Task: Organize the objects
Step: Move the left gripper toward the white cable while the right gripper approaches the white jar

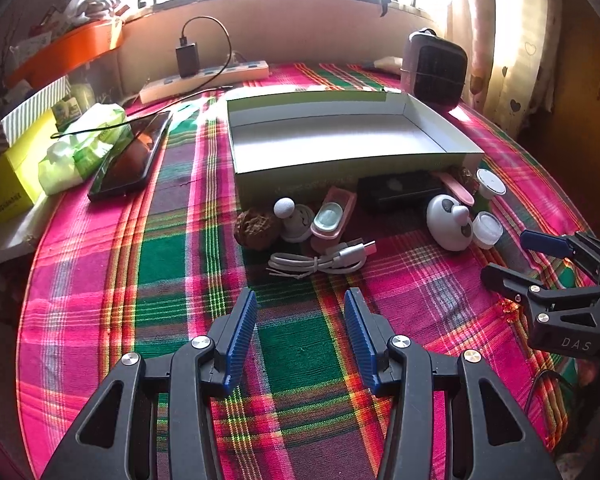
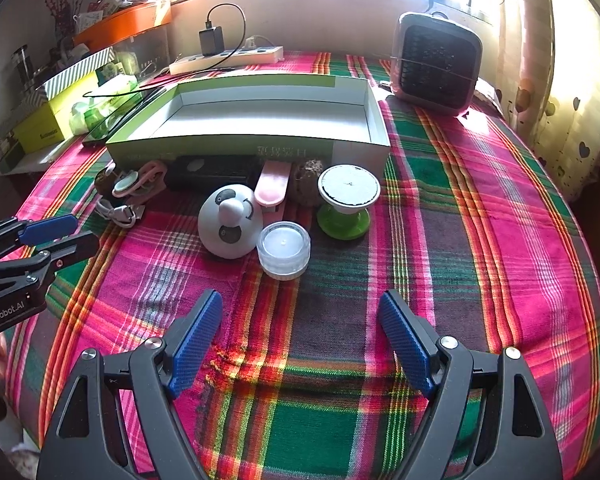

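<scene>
An empty green-sided cardboard box (image 1: 356,168) (image 2: 228,148) sits mid-table. Small objects lie along its near side: a white coiled cable (image 1: 320,260) (image 2: 118,212), a brown nut (image 1: 256,228), a pink case (image 1: 332,216), a black box (image 1: 400,190) (image 2: 212,172), a white panda toy (image 1: 450,222) (image 2: 230,226), a clear round jar (image 1: 487,230) (image 2: 285,249), a green-and-white stand (image 2: 346,204). My left gripper (image 1: 300,336) is open, short of the cable. My right gripper (image 2: 300,344) is open, short of the jar.
A phone (image 1: 132,156), tissue packs (image 1: 80,148) and yellow box (image 1: 12,176) lie at the left. A power strip with charger (image 1: 204,76) (image 2: 224,56) sits at the back. A small fan (image 1: 436,68) (image 2: 436,64) stands back right. A plaid cloth (image 2: 460,240) covers the table.
</scene>
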A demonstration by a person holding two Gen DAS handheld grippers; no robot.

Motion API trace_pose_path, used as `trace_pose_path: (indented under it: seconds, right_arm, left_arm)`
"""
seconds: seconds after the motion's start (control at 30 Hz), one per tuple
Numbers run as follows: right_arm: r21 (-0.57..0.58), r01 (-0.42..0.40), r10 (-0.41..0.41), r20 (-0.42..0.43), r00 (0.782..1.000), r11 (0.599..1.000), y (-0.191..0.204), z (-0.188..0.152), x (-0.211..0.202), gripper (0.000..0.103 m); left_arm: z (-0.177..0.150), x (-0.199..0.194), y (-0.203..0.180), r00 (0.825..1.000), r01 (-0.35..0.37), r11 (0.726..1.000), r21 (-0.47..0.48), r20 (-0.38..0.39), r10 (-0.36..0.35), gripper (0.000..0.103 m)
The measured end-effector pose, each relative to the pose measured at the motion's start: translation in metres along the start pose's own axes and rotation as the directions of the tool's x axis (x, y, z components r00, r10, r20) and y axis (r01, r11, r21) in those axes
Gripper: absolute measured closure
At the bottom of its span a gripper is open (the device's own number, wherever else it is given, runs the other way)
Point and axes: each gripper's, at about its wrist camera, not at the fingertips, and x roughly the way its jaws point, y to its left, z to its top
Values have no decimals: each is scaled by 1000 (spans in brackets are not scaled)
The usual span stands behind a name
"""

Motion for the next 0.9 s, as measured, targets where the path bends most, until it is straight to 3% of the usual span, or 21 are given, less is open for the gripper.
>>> trace_pose_path:
  seconds: [0.43,0.9]
  right_arm:
    - [-55,-13,12,-1,1000,998,2,13,9,34]
    - [-102,-72,73,8,997,992,9,15,7,66]
  left_arm:
    - [18,8,0,998,37,994,107,45,-42,59]
    - [12,11,-13,984,176,973,147,-23,-174,59]
